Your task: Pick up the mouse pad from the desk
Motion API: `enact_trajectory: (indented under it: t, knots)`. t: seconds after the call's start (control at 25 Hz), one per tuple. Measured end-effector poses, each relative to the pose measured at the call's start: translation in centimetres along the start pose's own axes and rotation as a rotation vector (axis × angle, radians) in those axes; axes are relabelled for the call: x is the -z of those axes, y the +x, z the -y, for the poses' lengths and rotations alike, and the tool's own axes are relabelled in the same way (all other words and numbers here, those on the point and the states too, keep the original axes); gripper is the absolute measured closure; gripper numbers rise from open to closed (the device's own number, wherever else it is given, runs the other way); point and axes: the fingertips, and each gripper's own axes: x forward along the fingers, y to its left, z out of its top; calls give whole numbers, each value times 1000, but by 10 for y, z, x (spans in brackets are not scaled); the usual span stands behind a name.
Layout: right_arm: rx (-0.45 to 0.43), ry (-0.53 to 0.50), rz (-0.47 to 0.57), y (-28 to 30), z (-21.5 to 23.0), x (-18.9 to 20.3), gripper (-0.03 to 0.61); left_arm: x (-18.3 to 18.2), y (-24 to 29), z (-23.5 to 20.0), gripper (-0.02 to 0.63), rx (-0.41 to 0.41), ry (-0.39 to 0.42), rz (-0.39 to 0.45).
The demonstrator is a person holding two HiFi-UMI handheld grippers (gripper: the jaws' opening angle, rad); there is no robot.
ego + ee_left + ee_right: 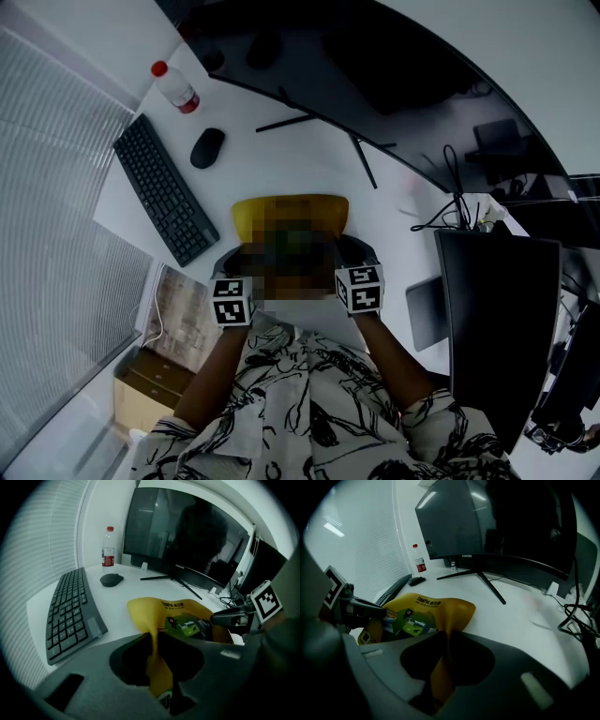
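Note:
The yellow mouse pad (291,213) with a green print hangs bent between my two grippers, its far edge curling up over the white desk (281,159). My left gripper (157,667) is shut on the pad's left edge (154,634). My right gripper (443,667) is shut on its right edge (445,620). In the head view both grippers sit near my body, the left gripper (246,281) and right gripper (345,272) on either side of the pad; a mosaic patch hides the pad's middle there.
A dark keyboard (164,190), a black mouse (207,147) and a red-capped bottle (176,87) lie to the left. A curved monitor (375,75) on a thin-legged stand (323,127) spans the back. Cables (450,211) and a dark screen (497,319) are at the right.

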Motion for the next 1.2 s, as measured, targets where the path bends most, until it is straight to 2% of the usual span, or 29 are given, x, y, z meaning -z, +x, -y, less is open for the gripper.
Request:
enact_trajectory:
  t: [0.16,0.36,0.56,1.2]
  knots:
    - [-13,5,46,-12,0,-10,506,-11,-10,6,548,7,18,39]
    - [-16,21,140,-31,8,-32,505,-39,-29,12,548,-14,61,160]
    - [-12,-20,257,-51,9,-61,503,-66,-47,19,548,-19,96,244]
    - [15,-76,504,-133,3,-136,505,-142,-120,46,549,-16,203,474]
